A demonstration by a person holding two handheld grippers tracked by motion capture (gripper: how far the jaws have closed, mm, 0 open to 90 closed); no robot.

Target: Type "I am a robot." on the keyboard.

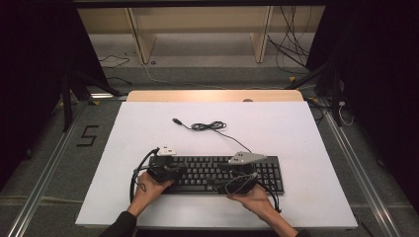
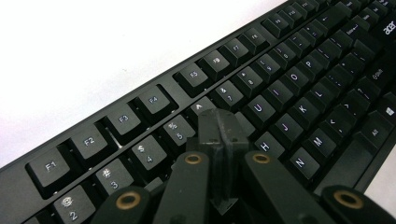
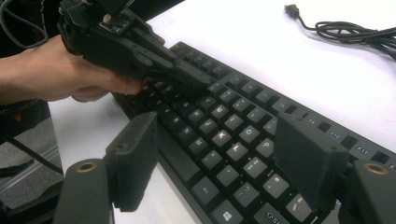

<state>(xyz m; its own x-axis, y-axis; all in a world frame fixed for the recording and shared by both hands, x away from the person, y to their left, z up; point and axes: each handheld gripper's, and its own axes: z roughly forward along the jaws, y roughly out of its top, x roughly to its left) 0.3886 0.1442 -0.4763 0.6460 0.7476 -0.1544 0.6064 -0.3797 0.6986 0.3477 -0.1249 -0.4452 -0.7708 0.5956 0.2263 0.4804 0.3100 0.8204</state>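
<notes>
The keyboard [image 1: 217,174] lies flat on the white board [image 1: 148,128], near my edge of it, long side across in front of me. My left tongs [image 2: 219,133] are shut tight, the two jaws pressed together with nothing between them, and their joined tip hangs over the keys near the 6 and Y, just above or on the caps; I cannot tell which. My left hand [image 3: 56,74] holds them low over the left part of the keys.

My right tongs [image 3: 219,158] stand wide open. One jaw hangs off the near edge of the keyboard, the other over the rows farther in, so the keyboard's front strip lies between them, but the pads press on nothing.

The keyboard's cable [image 1: 210,127] runs off from its back edge, bunches into a loose coil on the board and ends in a plug [image 1: 176,120] lying free, well apart from both tongs. Beyond the board a wooden table edge [image 1: 215,95] shows, then floor with loose wires [image 1: 291,54].
</notes>
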